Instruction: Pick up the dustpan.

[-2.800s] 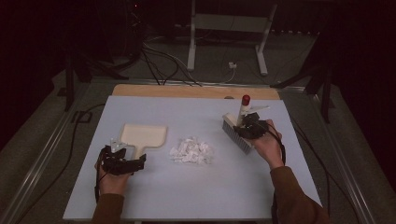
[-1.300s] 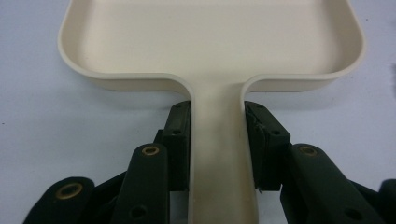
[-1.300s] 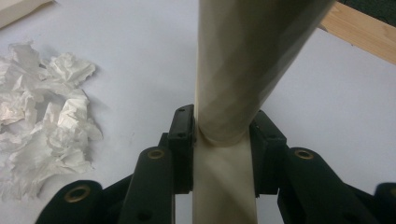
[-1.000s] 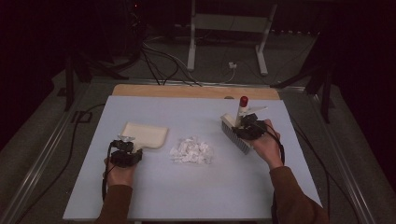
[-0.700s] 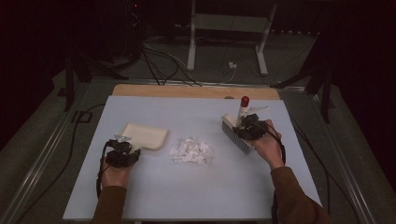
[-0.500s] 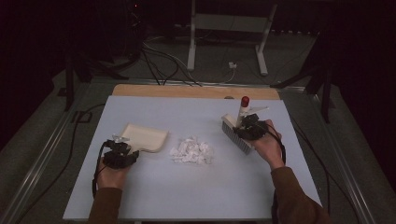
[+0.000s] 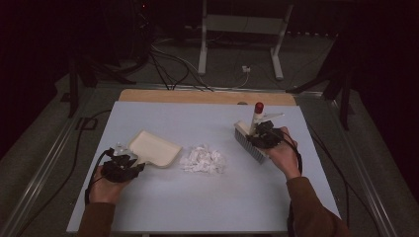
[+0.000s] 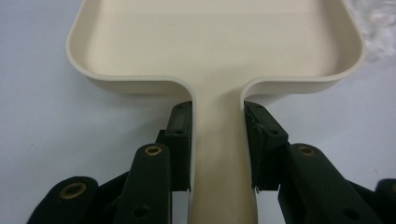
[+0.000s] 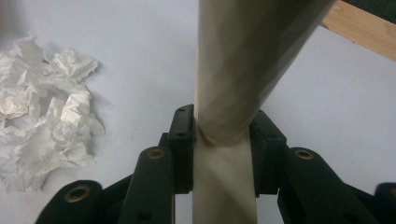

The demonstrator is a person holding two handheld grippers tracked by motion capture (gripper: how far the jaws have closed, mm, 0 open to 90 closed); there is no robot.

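A cream dustpan point(image 7: 154, 149) lies left of centre on the pale blue table, its open mouth facing a pile of crumpled white paper bits point(image 7: 202, 159). My left gripper point(image 7: 123, 160) is shut on the dustpan's handle. In the left gripper view both pads press the flat handle, with the dustpan point(image 8: 215, 42) ahead of my left gripper point(image 8: 217, 116). At the right, my right gripper point(image 7: 262, 136) is shut on a brush point(image 7: 245, 141) whose red-tipped handle points up and away. The right gripper view has the brush handle point(image 9: 243, 60) clamped in my right gripper point(image 9: 222, 121), with the paper bits point(image 9: 46, 107) at its left.
A wooden strip point(image 7: 197, 96) runs along the table's far edge. Beyond it stand a metal stand's legs point(image 7: 237, 44) and cables on the dark floor. Bare tabletop point(image 7: 197, 202) spreads between the two hands and the near edge.
My left hand has shifted slightly left and up with the dustpan handle in its grip. The right hand and brush have stayed put.
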